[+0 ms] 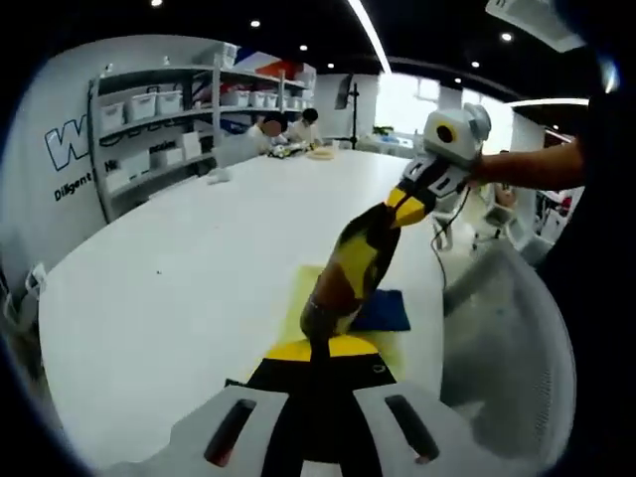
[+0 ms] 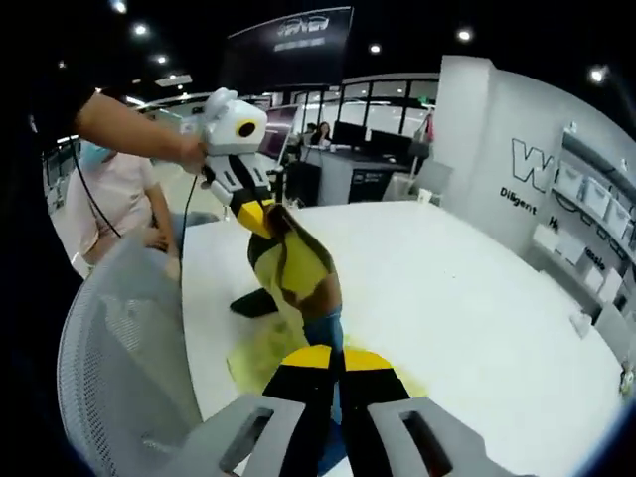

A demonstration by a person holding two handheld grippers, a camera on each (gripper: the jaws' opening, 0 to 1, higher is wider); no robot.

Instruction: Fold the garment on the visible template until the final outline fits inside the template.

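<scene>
Soft yellow-and-brown garment (image 1: 356, 268) stretched between both clenched grippers, left gripper (image 1: 316, 343) and right gripper (image 2: 333, 360), above apparently flat yellow template (image 2: 260, 360).

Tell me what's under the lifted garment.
Both claws, left and right, hold the garment stretched in the air. Under it on the white table lie a yellow template and a blue cloth. The garment covers part of the template.

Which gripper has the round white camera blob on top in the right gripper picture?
The left gripper, gripping the garment from upper left; the right gripper rises from below.
</scene>
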